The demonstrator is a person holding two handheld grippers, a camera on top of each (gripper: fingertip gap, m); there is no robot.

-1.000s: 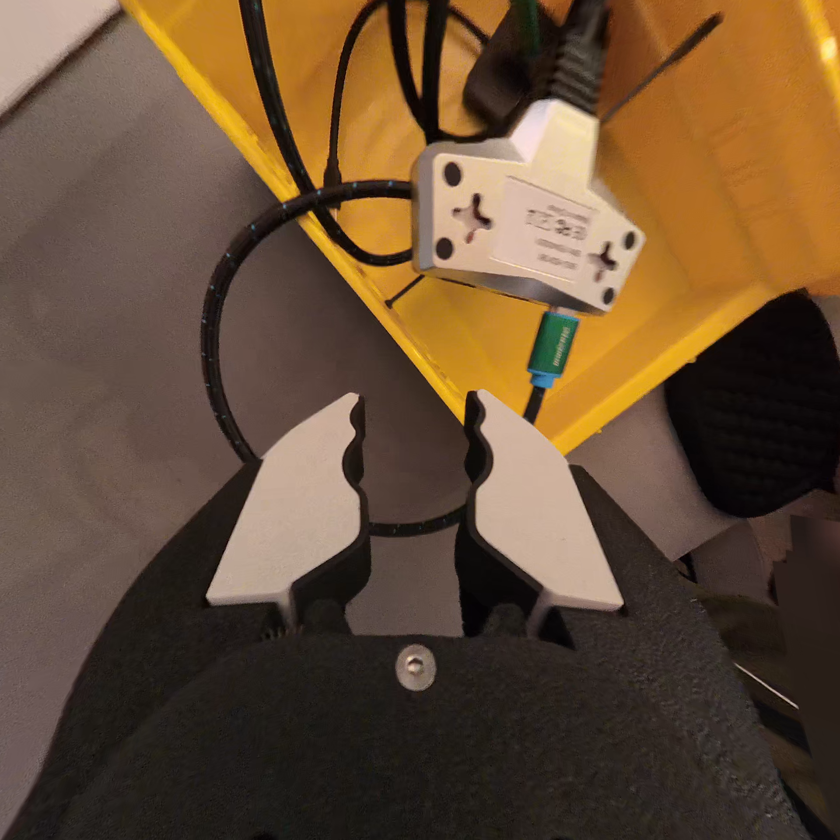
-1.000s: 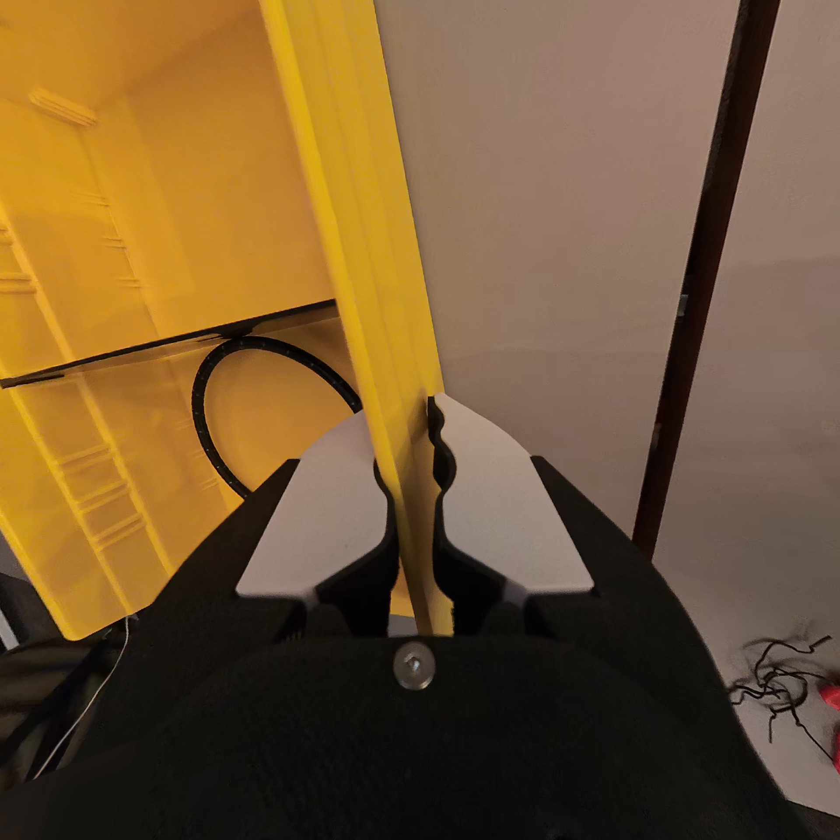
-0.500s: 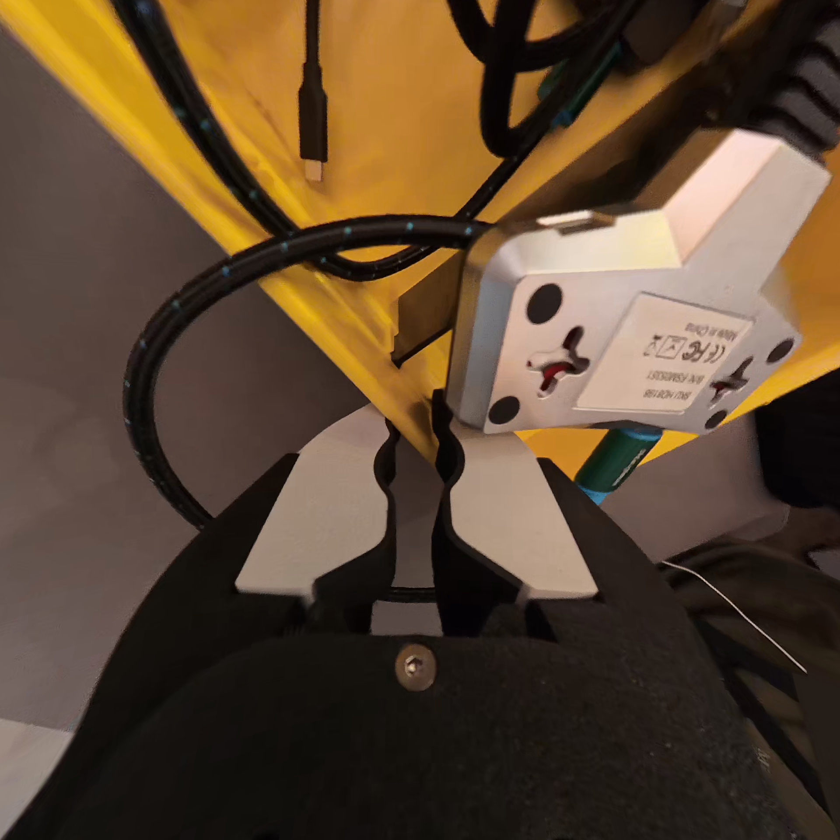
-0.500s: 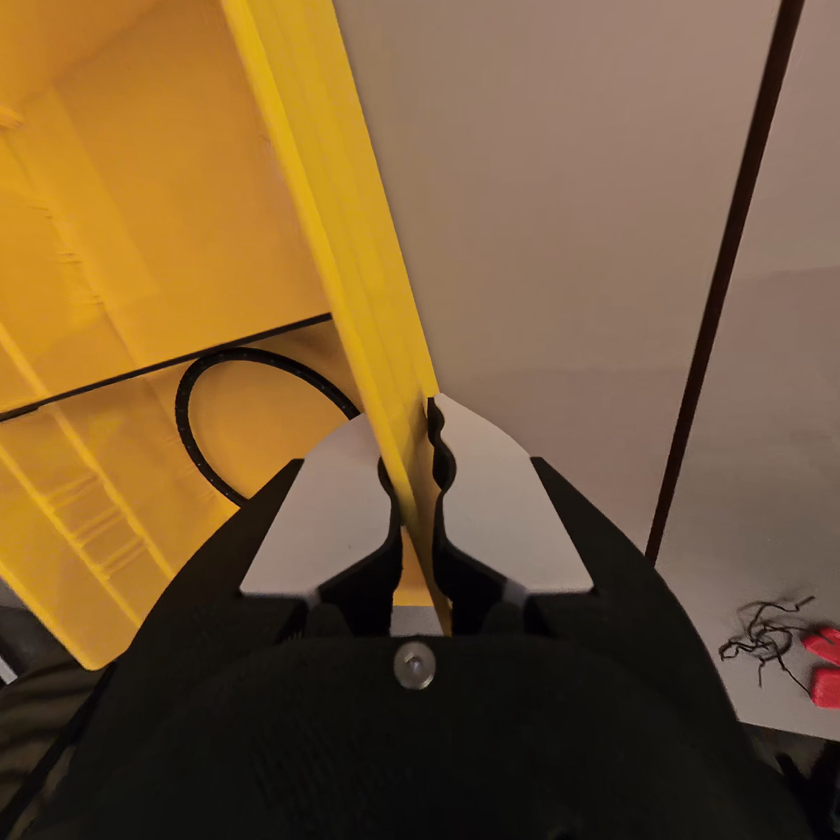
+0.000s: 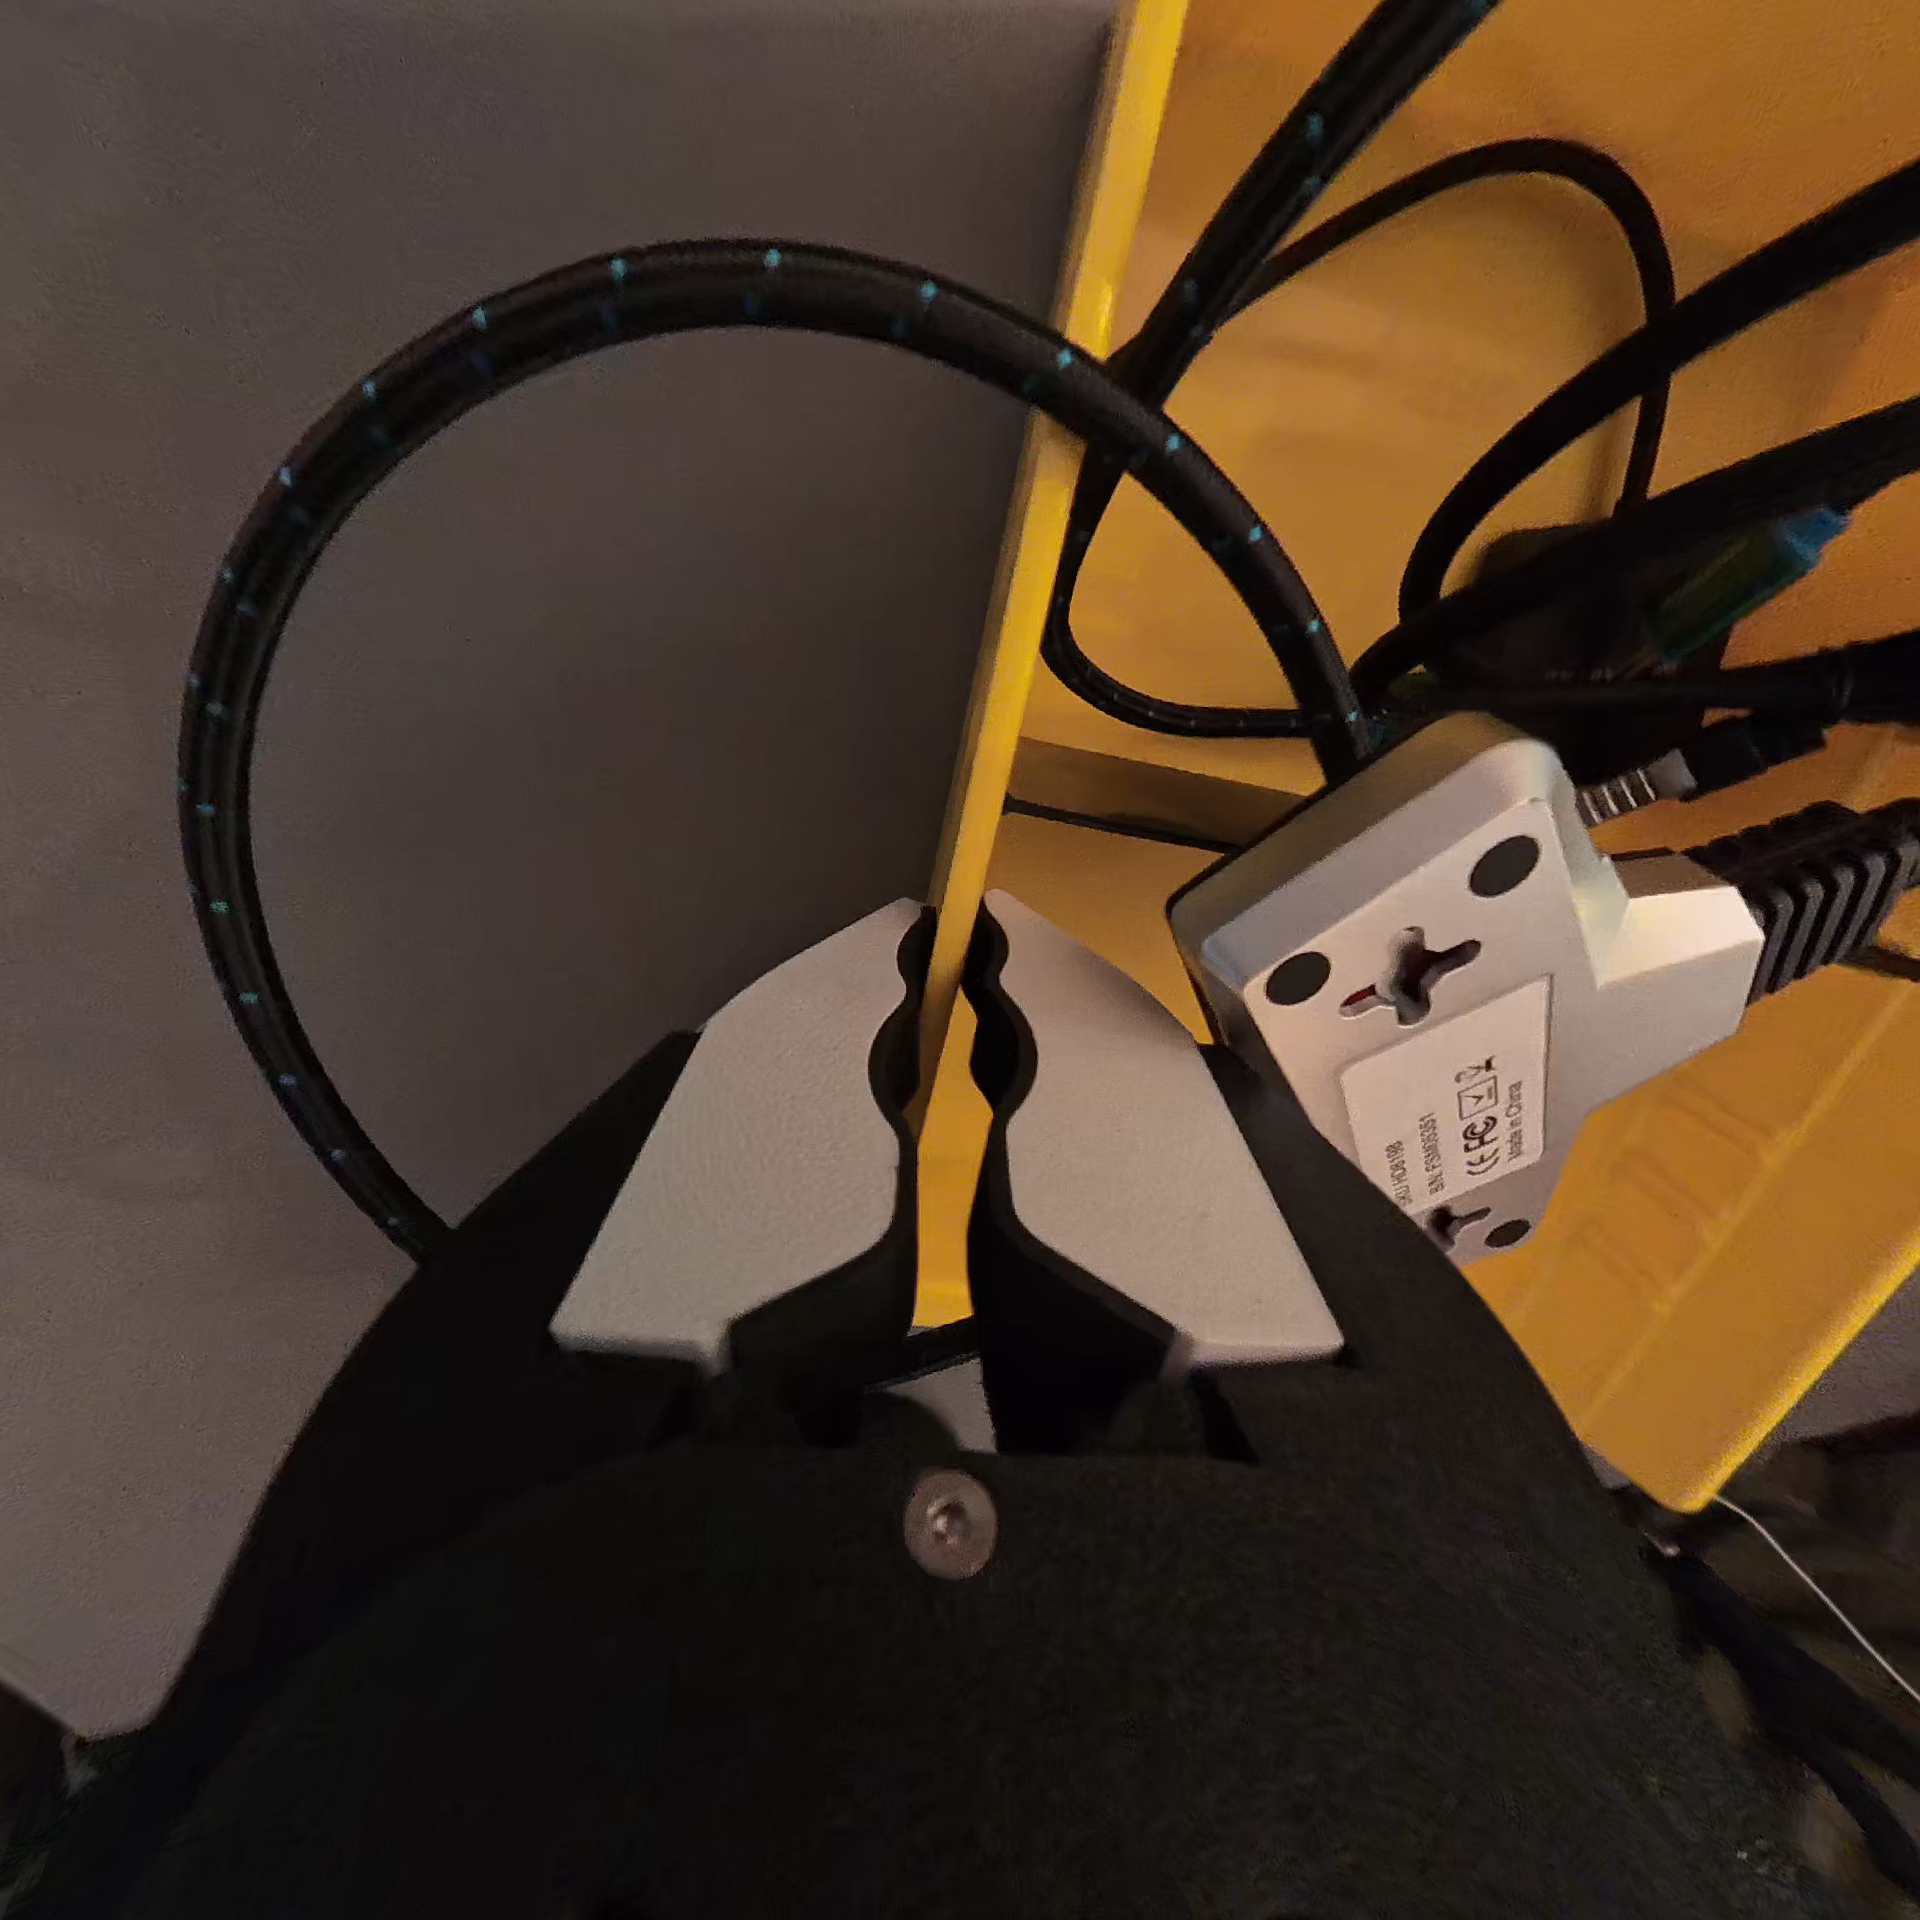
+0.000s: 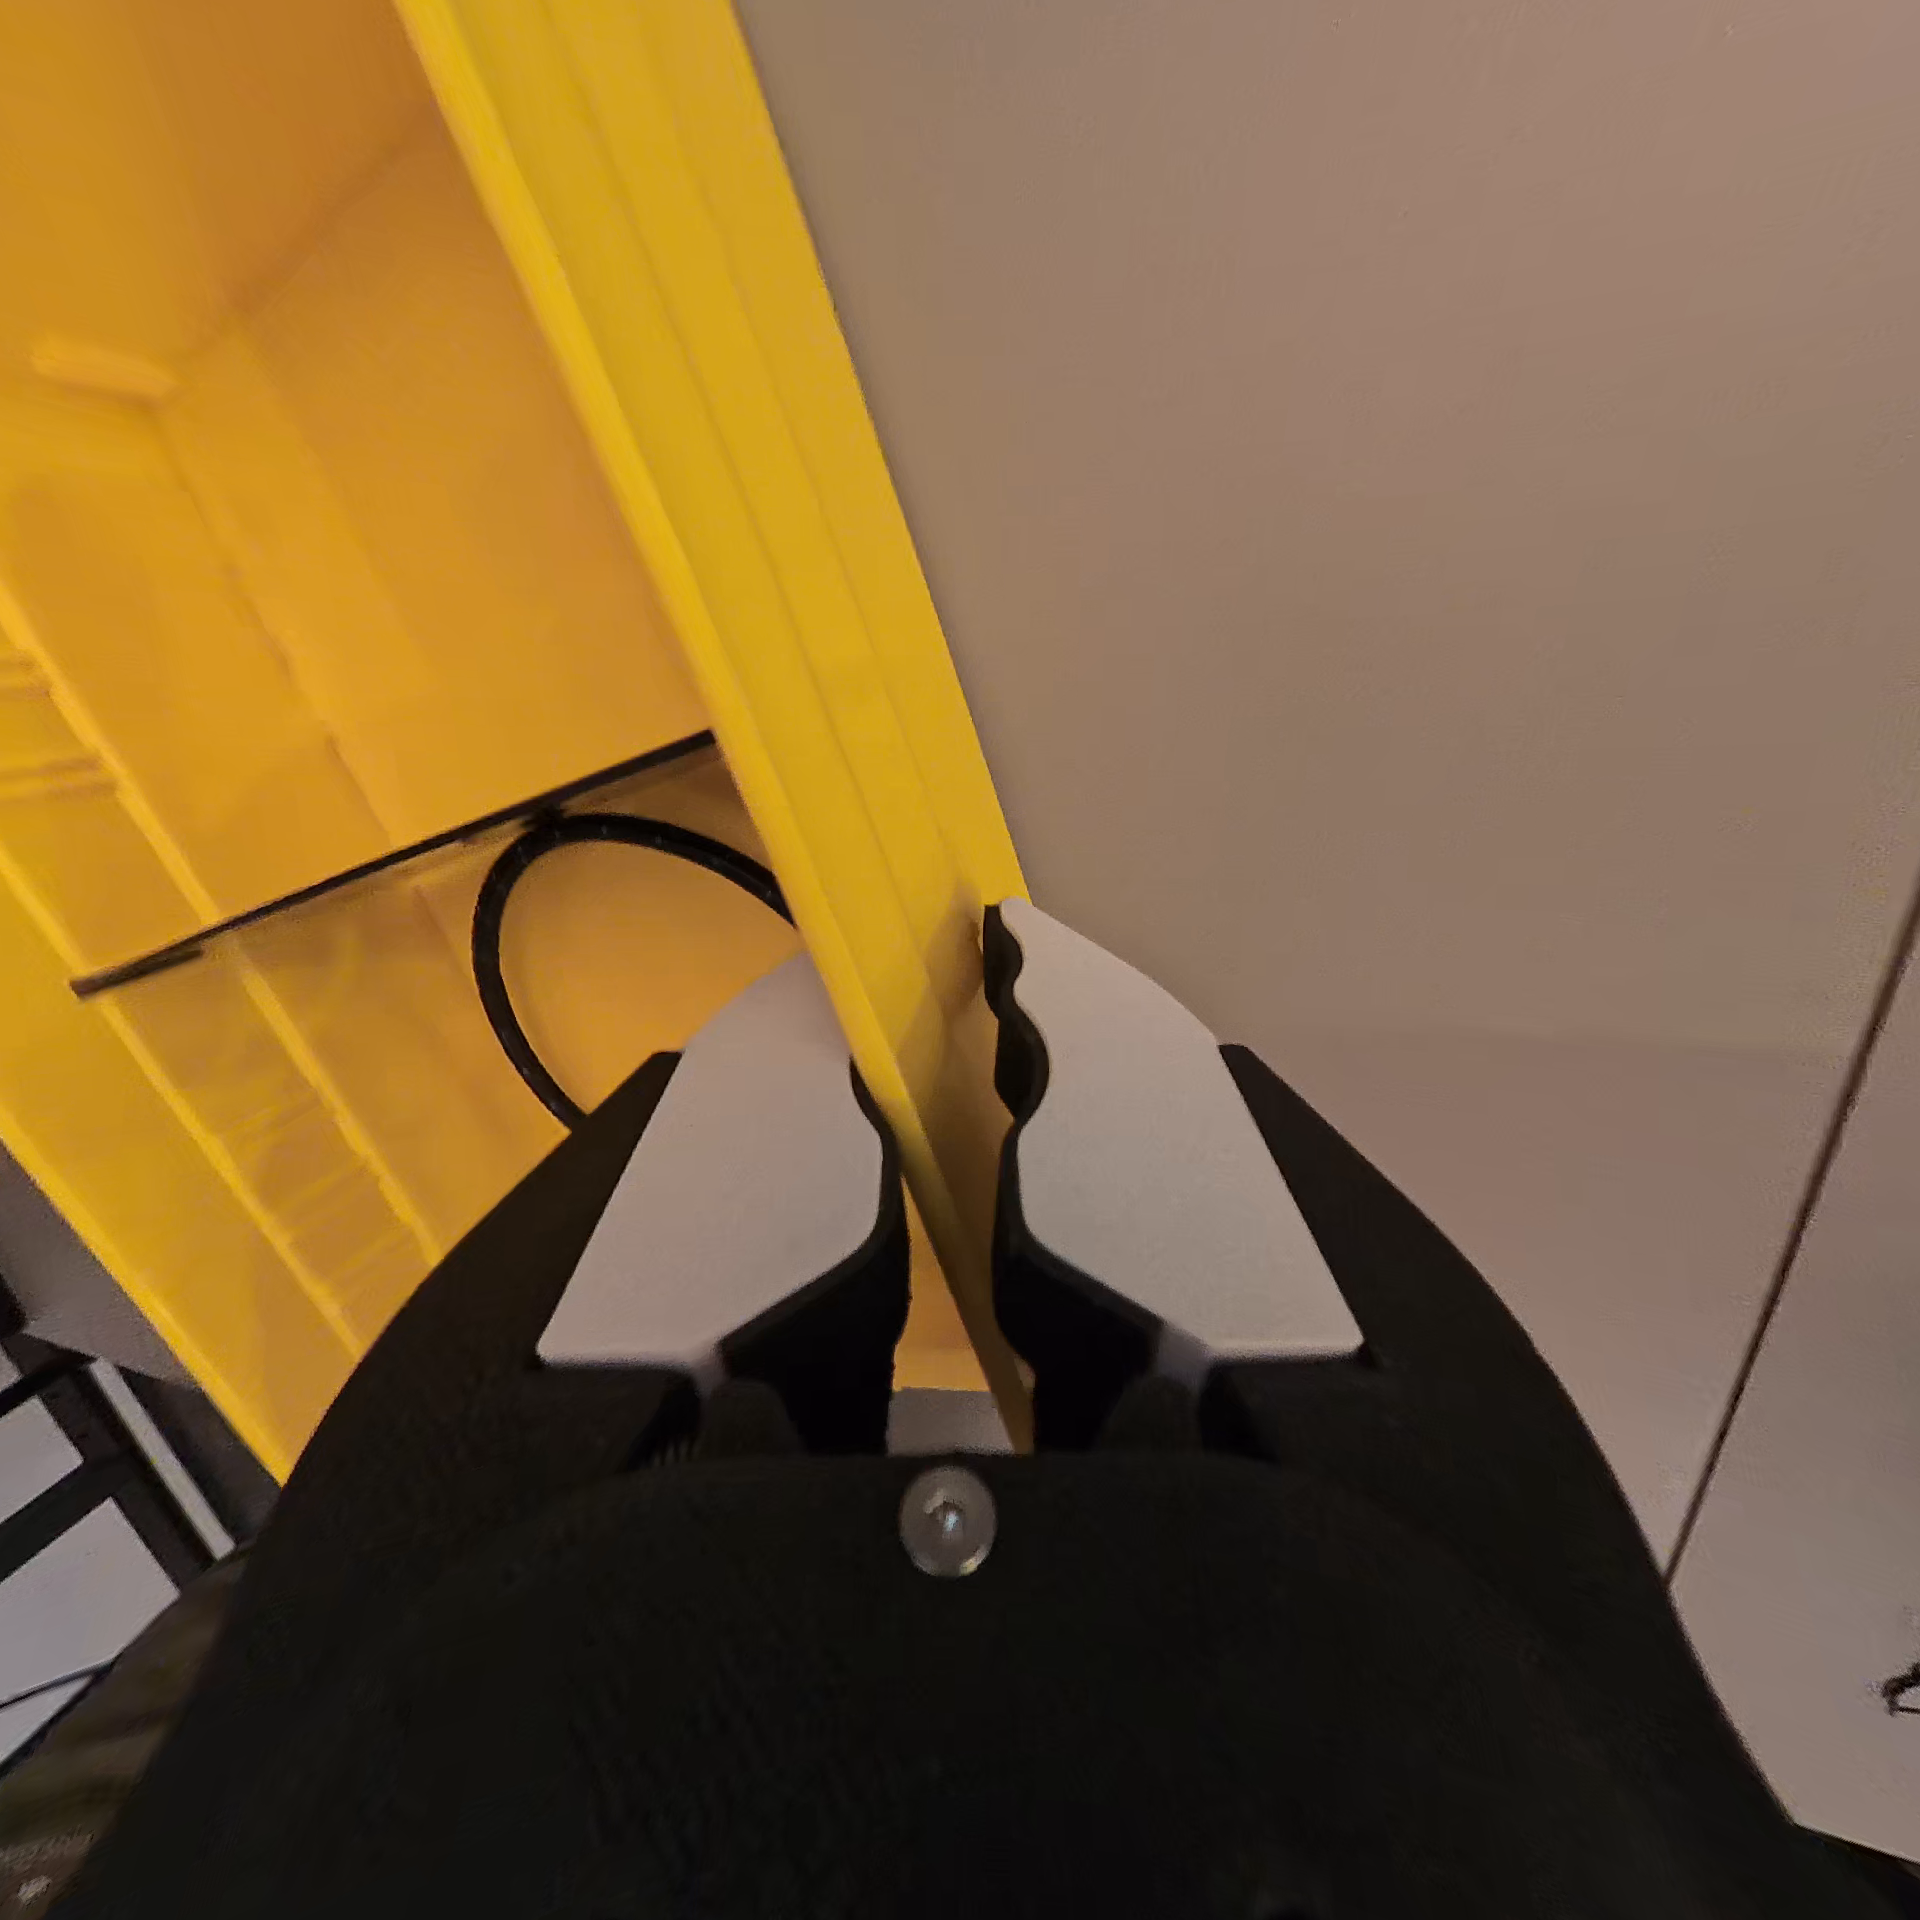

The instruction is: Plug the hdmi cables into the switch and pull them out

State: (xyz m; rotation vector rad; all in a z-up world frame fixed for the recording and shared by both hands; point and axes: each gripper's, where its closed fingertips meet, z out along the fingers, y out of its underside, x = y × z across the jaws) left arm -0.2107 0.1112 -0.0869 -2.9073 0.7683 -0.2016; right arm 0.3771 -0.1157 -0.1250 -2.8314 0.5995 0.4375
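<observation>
We find both pairs of fingers clenched on the yellow bin (image 5: 1023,582) wall, left gripper (image 5: 945,935) and right gripper (image 6: 935,935) alike, switch (image 5: 1455,966) lying underside-up just right of the left fingers, cables (image 5: 1683,748) attached.

One spot of print only: a white rectangular label (image 5: 1449,1107) stuck on the pale underside of the silver switch (image 5: 1382,904), between its two keyhole slots. Several short lines of small dark lettering there, lying sideways in the left wrist view, with a row of little symbols alongside. Perhaps faint print on the green plug (image 5: 1714,592) higher up, too blurred to tell.
</observation>
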